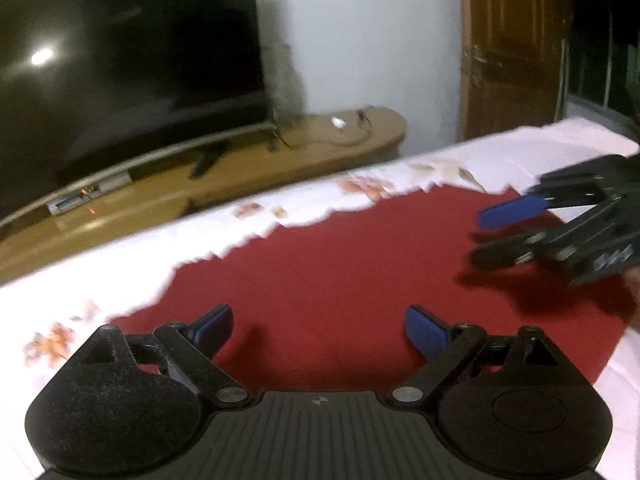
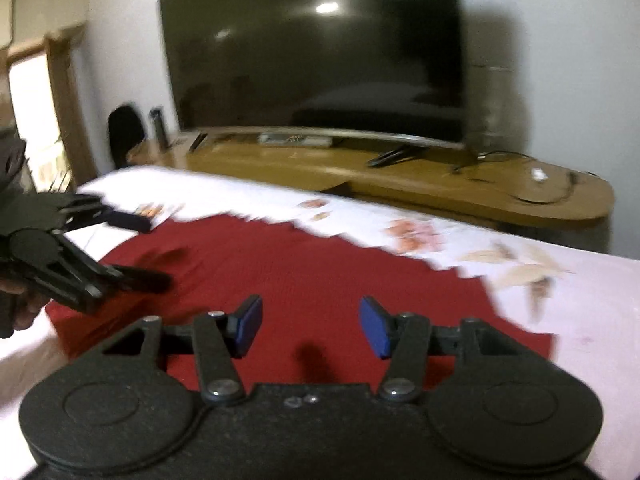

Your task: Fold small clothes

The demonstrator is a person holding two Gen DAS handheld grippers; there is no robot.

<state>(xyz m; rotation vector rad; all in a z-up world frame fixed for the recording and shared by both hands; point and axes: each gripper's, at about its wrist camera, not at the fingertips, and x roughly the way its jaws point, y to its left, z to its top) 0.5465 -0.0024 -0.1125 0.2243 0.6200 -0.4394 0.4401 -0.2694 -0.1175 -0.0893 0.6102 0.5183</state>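
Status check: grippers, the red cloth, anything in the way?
Left gripper open, empty. Right gripper open, empty. Red cloth lies flat on the white sheet, not gripped. Nothing on the cloth.

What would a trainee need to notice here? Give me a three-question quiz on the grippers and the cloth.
1. True or false: the left gripper grips the red cloth.
2. What does the red cloth lie on? A) white floral sheet B) wooden TV stand C) bare floor
3. Fill in: both grippers' jaws stand ____.

Key:
1. False; its jaws are apart over the cloth, holding nothing.
2. A, the white floral sheet.
3. Open; the right gripper matches the left.
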